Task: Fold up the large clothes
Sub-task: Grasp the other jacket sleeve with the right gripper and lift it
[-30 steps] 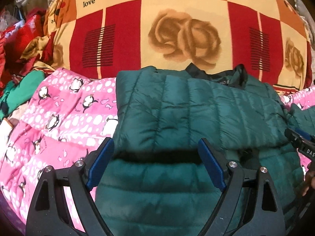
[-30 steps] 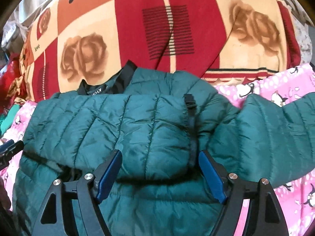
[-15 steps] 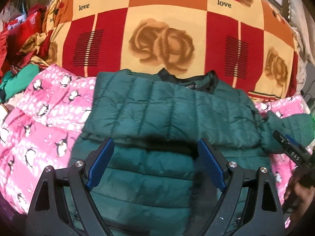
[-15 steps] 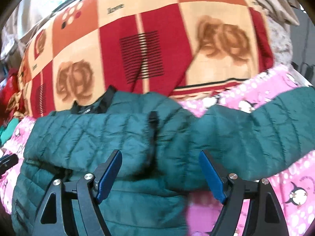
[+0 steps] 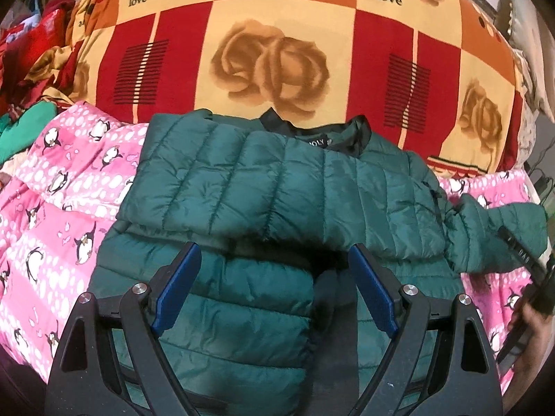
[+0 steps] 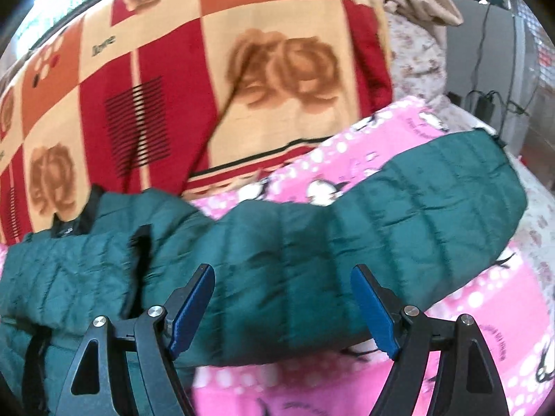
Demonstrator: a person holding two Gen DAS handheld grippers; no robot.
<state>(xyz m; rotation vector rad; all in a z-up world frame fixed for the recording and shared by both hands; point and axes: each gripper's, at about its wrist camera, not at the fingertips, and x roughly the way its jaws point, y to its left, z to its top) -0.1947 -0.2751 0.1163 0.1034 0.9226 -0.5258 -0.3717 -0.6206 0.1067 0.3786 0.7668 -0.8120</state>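
Note:
A dark green quilted puffer jacket (image 5: 263, 187) lies on a pink penguin-print blanket (image 5: 59, 215), collar toward the far side. One sleeve is folded across its chest. The other sleeve (image 6: 399, 215) stretches out to the right over the pink blanket (image 6: 485, 298). My left gripper (image 5: 274, 287) is open and empty above the jacket's lower body. My right gripper (image 6: 282, 301) is open and empty just above the near part of the outstretched sleeve. The right gripper's black tip also shows at the right edge of the left wrist view (image 5: 520, 253).
A big red, orange and cream rose-print blanket (image 5: 277, 52) rises behind the jacket. Red and green clothes (image 5: 24, 79) are piled at the far left. Cables and a grey object (image 6: 485, 69) sit at the far right, past the bed's edge.
Both grippers have pulled back from the jacket. The right gripper has swung to the right, from over the jacket's chest to over the outstretched sleeve. Both stay open.

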